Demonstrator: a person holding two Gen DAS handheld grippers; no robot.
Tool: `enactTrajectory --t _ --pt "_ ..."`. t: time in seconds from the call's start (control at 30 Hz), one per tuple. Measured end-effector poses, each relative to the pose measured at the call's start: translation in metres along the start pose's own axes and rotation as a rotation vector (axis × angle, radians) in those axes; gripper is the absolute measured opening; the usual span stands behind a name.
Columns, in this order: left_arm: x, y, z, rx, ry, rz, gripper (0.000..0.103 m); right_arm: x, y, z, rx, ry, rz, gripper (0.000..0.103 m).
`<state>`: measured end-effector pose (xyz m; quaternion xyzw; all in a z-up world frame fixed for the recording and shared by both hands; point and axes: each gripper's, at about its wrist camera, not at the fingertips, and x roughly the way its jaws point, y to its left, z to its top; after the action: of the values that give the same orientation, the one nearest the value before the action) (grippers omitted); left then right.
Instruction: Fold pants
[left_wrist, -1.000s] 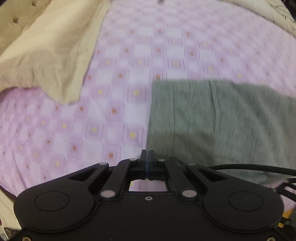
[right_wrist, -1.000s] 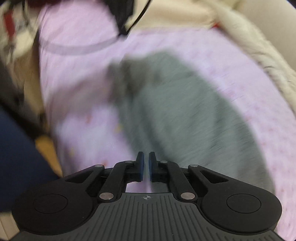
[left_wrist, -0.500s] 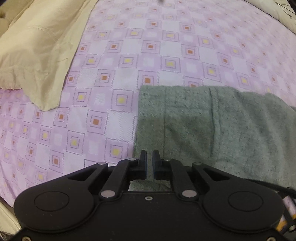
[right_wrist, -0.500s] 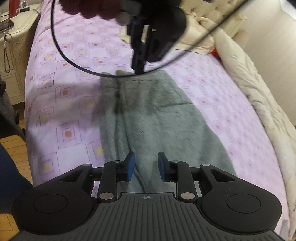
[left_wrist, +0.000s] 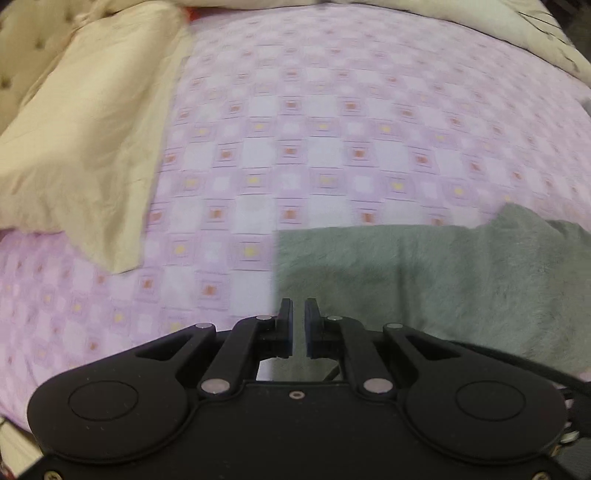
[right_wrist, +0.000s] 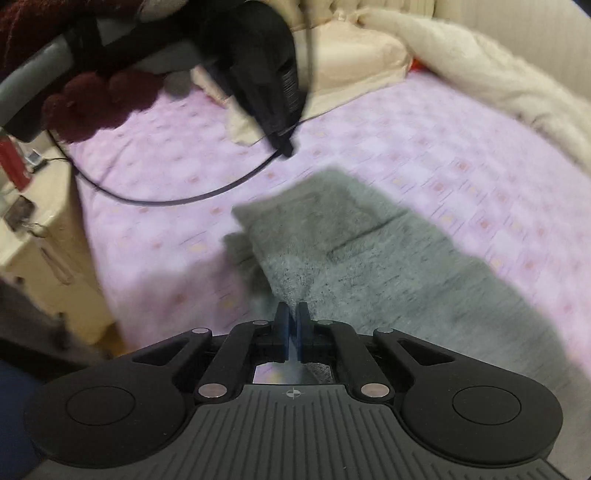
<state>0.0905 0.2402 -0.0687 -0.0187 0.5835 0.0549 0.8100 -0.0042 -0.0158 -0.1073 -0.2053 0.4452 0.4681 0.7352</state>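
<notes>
Right gripper (right_wrist: 293, 325): jaws clenched on a raised fold of the grey-green fleece pants (right_wrist: 388, 266); fabric shows between the blue pads and rises in a small peak to them.

Left gripper (left_wrist: 298, 325): jaws released, a narrow gap between the pads and nothing in it. They hang over the near left corner of the pants (left_wrist: 424, 280), whose straight edge runs just beside the left pad.

Pants: spread flat on the bed's lilac sheet with a square pattern (left_wrist: 314, 155). The left wrist view gives one straight upper edge and a small upturned corner at the far right. The right wrist view alone gives the garment lengthwise, with a stitched seam across it and a rumpled far end.

Surroundings, left wrist view: a cream pillowcase (left_wrist: 81, 147) at upper left, apart from the pants; a pale quilt (left_wrist: 498, 26) along the top right edge.

Surroundings, right wrist view only: the left gripper (right_wrist: 273, 107) seen from outside, held by a hand in a dark red sleeve (right_wrist: 92, 103), well above the sheet, with a black cable (right_wrist: 177, 199) looping from it; a cream bedside cabinet (right_wrist: 40, 243) at left; a cream blanket (right_wrist: 498, 81) heaped along the right side.
</notes>
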Motion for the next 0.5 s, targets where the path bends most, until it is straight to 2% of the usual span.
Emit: enactTrajectory --t 0.13,0.2,0.27,0.4,0.5 --pt "0.028 -0.032 -0.006 0.039 0.038 -0.05 0.013 0.031 0.0 -0.014 0.002 0.079 -0.025 0.004" --pt "0.052 -0.043 -0.012 0.051 0.105 -0.059 0.016 0.031 -0.005 -0.01 0.044 0.076 -0.03 0.005" --pt "0.078 -0.046 -0.026 0.046 0.214 -0.049 0.011 0.02 -0.009 -0.008 0.051 0.052 -0.022 0.005" --pt "0.075 -0.04 -0.043 0.03 0.171 -0.07 0.01 -0.015 -0.029 -0.015 0.081 0.038 -0.041 0.007" --pt "0.073 -0.041 -0.047 0.058 0.166 -0.066 0.01 -0.046 -0.066 -0.025 0.192 0.012 -0.094 0.007"
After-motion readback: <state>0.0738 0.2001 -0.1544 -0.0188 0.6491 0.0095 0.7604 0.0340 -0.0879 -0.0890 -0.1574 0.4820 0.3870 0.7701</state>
